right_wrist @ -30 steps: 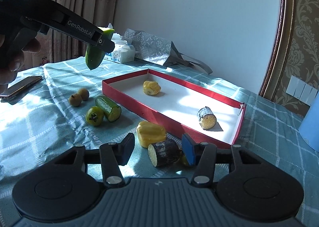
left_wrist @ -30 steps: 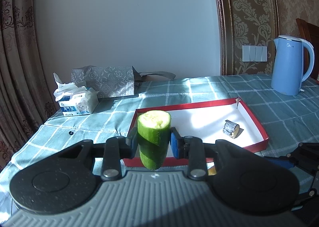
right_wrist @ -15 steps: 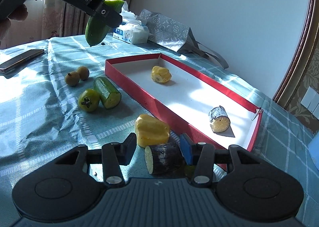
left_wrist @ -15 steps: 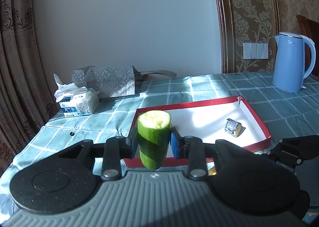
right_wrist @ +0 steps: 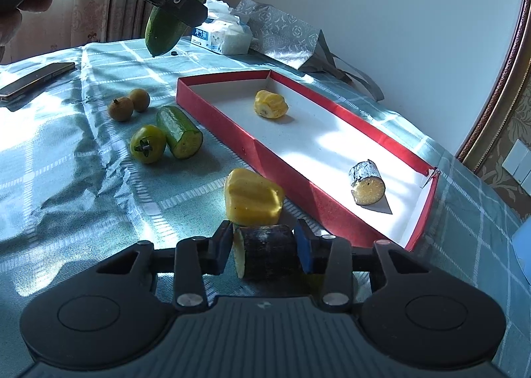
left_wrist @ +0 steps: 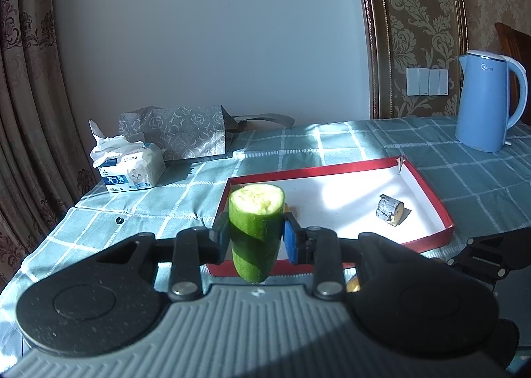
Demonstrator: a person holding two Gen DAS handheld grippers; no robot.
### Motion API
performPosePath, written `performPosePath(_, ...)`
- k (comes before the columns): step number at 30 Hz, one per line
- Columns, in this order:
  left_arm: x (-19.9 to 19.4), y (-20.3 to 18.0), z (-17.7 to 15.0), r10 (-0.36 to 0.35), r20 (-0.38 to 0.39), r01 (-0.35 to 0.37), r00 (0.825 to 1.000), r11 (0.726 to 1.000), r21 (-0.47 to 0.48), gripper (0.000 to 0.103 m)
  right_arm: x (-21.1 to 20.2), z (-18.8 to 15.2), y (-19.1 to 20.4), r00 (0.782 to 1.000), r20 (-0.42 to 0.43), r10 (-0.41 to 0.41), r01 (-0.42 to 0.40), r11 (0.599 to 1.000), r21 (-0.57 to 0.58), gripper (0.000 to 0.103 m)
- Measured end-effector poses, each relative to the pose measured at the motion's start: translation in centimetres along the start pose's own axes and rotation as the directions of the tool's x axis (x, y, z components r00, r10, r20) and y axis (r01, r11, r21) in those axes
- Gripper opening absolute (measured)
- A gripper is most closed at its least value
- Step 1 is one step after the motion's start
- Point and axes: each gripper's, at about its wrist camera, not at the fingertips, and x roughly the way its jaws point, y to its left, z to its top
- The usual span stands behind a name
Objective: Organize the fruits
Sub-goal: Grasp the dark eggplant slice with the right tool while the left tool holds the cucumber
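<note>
My left gripper [left_wrist: 256, 238] is shut on a green cucumber piece [left_wrist: 256, 228] and holds it upright in the air before the near end of the red tray [left_wrist: 428, 193]. It also shows in the right wrist view [right_wrist: 172, 16]. My right gripper [right_wrist: 264, 246] is shut on a dark-skinned cut piece [right_wrist: 265, 255], low over the cloth beside the tray [right_wrist: 298, 192]. In the tray lie a yellow piece [right_wrist: 270, 105] and a silvery-skinned cut piece [right_wrist: 366, 182].
On the cloth lie a yellow piece [right_wrist: 250, 197], a second cucumber piece [right_wrist: 179, 132], a green round fruit [right_wrist: 147, 143] and two brown fruits [right_wrist: 121, 109]. A phone [right_wrist: 33, 80] lies left. A tissue pack [left_wrist: 132, 168], grey bag [left_wrist: 176, 135] and blue kettle [left_wrist: 484, 102] stand behind.
My right gripper has closed from open onto the dark piece. My left gripper has carried the cucumber piece a little closer to the tray.
</note>
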Motion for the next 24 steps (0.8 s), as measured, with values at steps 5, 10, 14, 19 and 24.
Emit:
performPosePath(5, -0.1, 0.0, -0.1, 0.001, 0.000, -0.001, 1.000, 1.000, 0.000, 0.030, 0.0, -0.2, 0.5, 1.000, 0.004, -0.021, 0.021, 0.999, -0.028, 0.041)
performPosePath(10, -0.1, 0.2, -0.1, 0.002, -0.001, -0.002, 1.000, 1.000, 0.000, 0.030, -0.1, -0.2, 0.8, 0.999, 0.006, -0.037, 0.037, 0.999, -0.016, 0.039)
performPosePath(14, -0.2, 0.3, -0.1, 0.005, -0.001, -0.005, 1.000, 1.000, -0.007, 0.030, -0.9, -0.6, 1.3, 0.998, 0.037, -0.058, 0.057, 0.998, 0.024, 0.039)
performPosePath(19, -0.1, 0.4, -0.1, 0.008, -0.001, -0.008, 1.000, 1.000, -0.007, 0.030, -3.5, -1.3, 2.4, 0.994, 0.087, -0.071, 0.066, 0.996, 0.062, 0.039)
performPosePath(24, -0.1, 0.5, -0.1, 0.005, -0.001, -0.005, 1.000, 1.000, -0.011, 0.030, -7.3, -2.6, 3.4, 0.985, 0.133, -0.107, 0.088, 0.986, 0.138, 0.039)
